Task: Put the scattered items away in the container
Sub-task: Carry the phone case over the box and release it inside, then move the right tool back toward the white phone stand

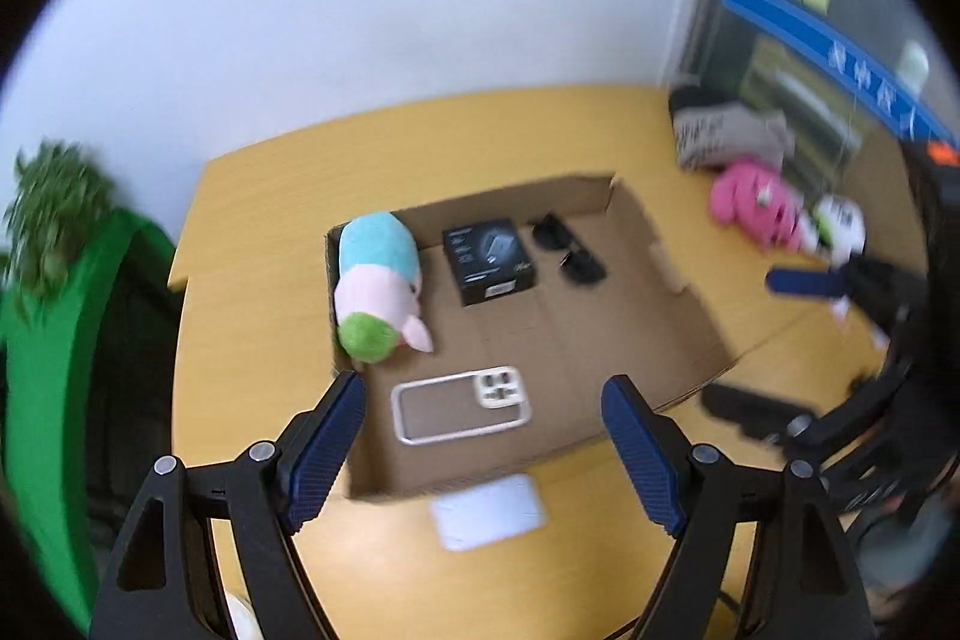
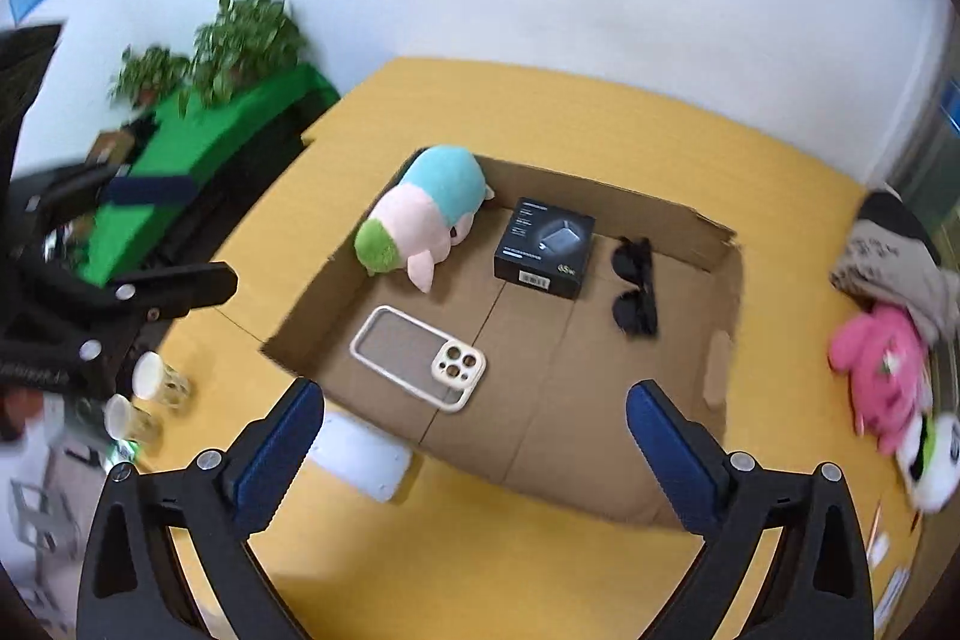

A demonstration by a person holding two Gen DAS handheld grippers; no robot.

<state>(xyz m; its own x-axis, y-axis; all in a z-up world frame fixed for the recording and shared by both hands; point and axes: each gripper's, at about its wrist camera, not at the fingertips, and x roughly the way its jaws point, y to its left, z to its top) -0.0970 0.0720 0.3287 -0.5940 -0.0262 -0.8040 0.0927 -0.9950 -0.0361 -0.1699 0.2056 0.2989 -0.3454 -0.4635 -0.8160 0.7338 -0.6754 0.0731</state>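
The left hand-held gripper (image 1: 483, 451) is seen spread wide with nothing between its blue pads, and the right hand-held gripper (image 2: 474, 451) is likewise held wide apart and empty. Beyond them, on the yellow surface (image 2: 510, 568), the shallow cardboard box (image 2: 717, 358) is found holding a phone case (image 2: 414, 355), a pastel plush toy (image 2: 420, 214), a small black box (image 2: 543, 247) and sunglasses (image 2: 635, 286). A pink plush toy (image 2: 879, 370) is left lying outside, well apart to the right.
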